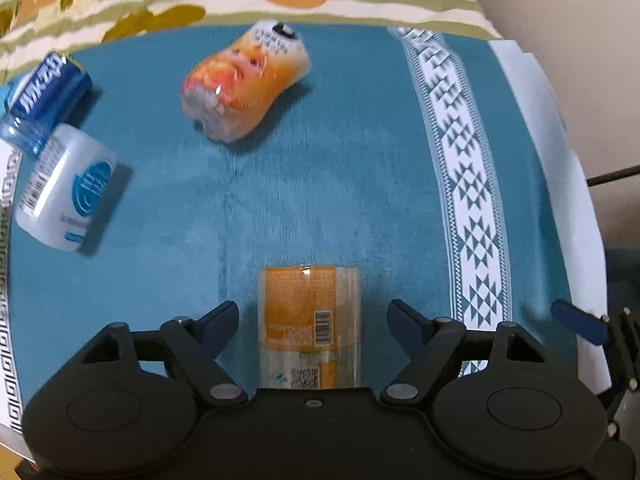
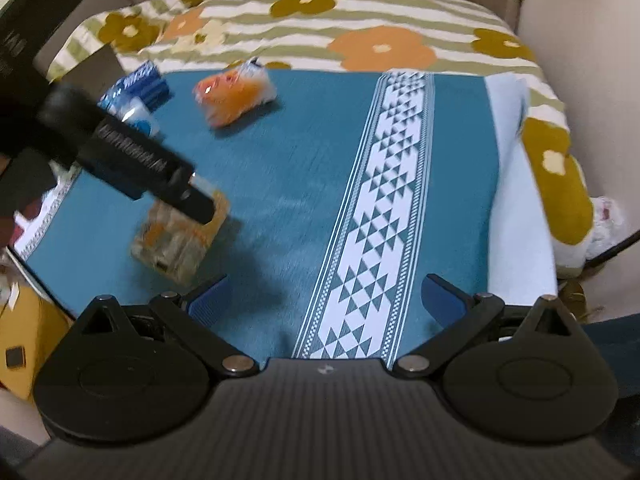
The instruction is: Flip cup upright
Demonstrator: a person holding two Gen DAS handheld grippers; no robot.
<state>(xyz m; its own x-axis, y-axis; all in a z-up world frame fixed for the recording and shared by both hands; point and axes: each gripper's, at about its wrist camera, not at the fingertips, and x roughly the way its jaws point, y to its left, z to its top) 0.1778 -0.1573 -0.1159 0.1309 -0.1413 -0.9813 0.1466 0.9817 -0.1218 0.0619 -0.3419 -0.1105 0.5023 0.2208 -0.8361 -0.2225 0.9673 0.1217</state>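
A clear plastic cup with an orange label [image 1: 310, 326] stands on the teal cloth between the fingers of my left gripper [image 1: 312, 320], which is open with a gap on both sides. In the right wrist view the same cup [image 2: 178, 240] sits under the left gripper's body [image 2: 132, 160]. My right gripper [image 2: 324, 296] is open and empty over the cloth, to the right of the cup. Another orange-printed cup [image 1: 244, 80] lies on its side farther back; it also shows in the right wrist view [image 2: 236, 96].
A white cup with a blue logo [image 1: 68, 188] and a blue cup [image 1: 44, 100] lie at the left. The teal cloth [image 1: 280, 184] has a white patterned band [image 1: 468, 184]. A floral blanket [image 2: 360, 36] lies behind, with wall beyond.
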